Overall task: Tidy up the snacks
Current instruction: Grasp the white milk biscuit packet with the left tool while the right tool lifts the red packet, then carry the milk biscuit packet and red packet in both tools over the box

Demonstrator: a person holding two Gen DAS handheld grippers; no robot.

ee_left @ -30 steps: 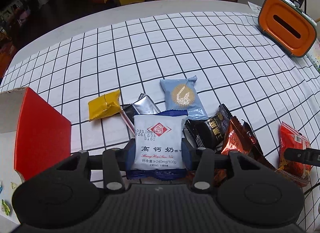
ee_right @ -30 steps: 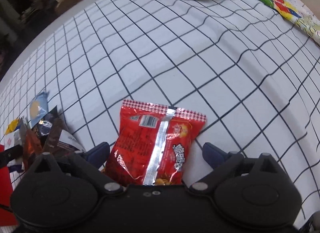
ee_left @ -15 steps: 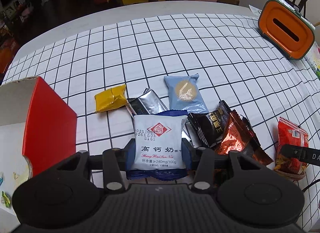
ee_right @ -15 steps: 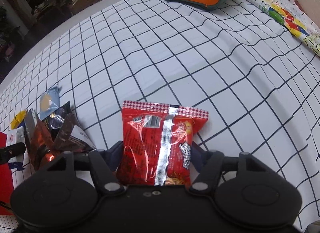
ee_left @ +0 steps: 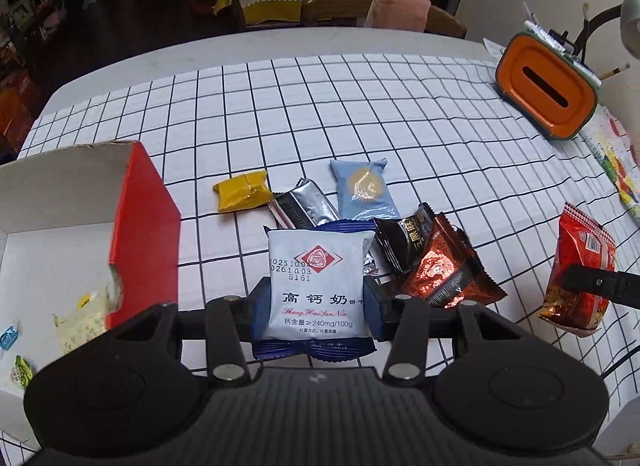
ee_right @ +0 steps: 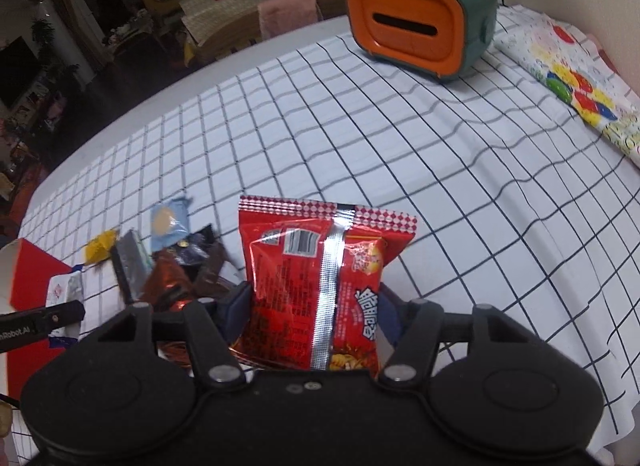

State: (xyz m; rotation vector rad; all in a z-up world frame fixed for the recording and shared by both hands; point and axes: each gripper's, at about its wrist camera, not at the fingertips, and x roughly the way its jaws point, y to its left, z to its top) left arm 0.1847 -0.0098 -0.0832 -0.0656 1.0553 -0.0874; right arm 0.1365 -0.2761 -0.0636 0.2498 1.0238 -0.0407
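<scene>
1. Left wrist view: the left gripper [ee_left: 316, 308] clamps a white biscuit packet [ee_left: 317, 286] above the checked tablecloth [ee_left: 360, 105], beside the red box [ee_left: 144, 234].
2. Right wrist view: the right gripper [ee_right: 314, 314] jaws are closing, pads pressing a red snack bag [ee_right: 320, 282] held off the cloth.

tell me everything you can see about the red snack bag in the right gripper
The red snack bag is a glossy foil pouch with a checked red-and-white crimped top edge, a silver back seam running down its middle, a barcode panel and yellow-white print. It faces the camera seam side up, standing upright between the right gripper, whose jaws are closing on its sides. In the left wrist view it hangs clear of the checked tablecloth, right of the snack pile.
</scene>
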